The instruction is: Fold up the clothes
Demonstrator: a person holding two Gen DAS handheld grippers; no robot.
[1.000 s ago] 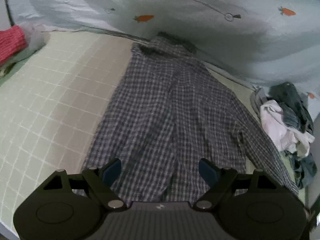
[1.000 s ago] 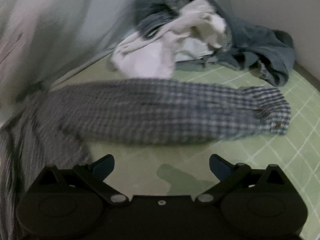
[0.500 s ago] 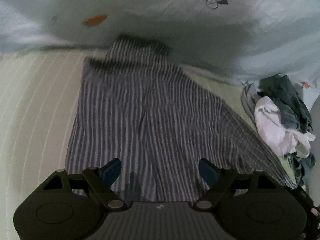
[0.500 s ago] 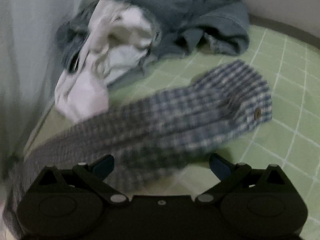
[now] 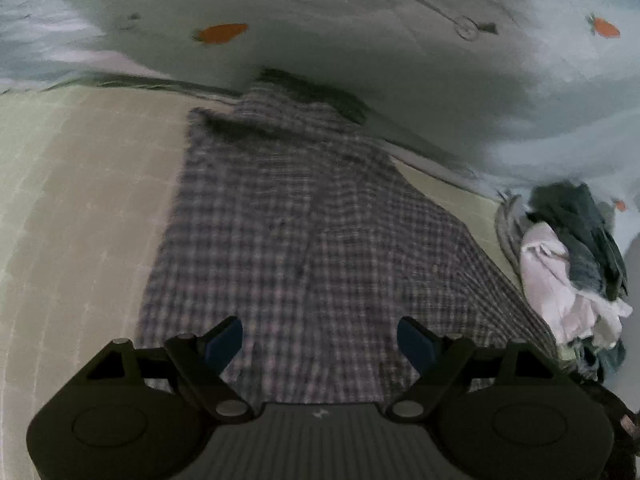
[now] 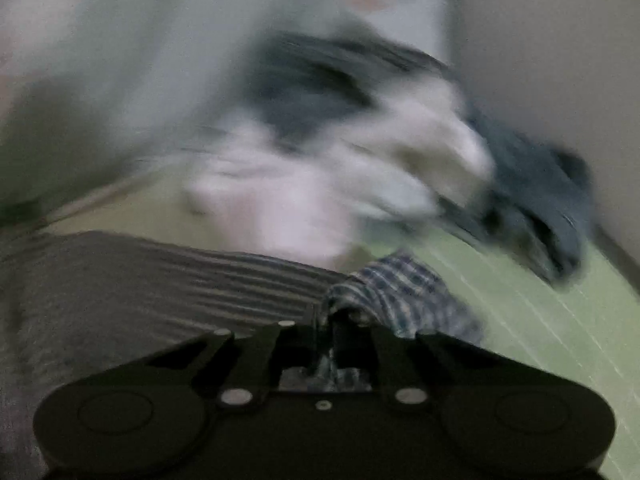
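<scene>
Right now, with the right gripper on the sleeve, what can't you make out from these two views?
- Right wrist view: the heap of clothes is smeared by motion blur, so I cannot tell the garments apart.
- Right wrist view: how much of the sleeve the right gripper holds is hidden behind its shut jaws.
- Left wrist view: the shirt hem is covered by the open left gripper.
- Left wrist view: the collar is lost in shadow under the blanket.
</scene>
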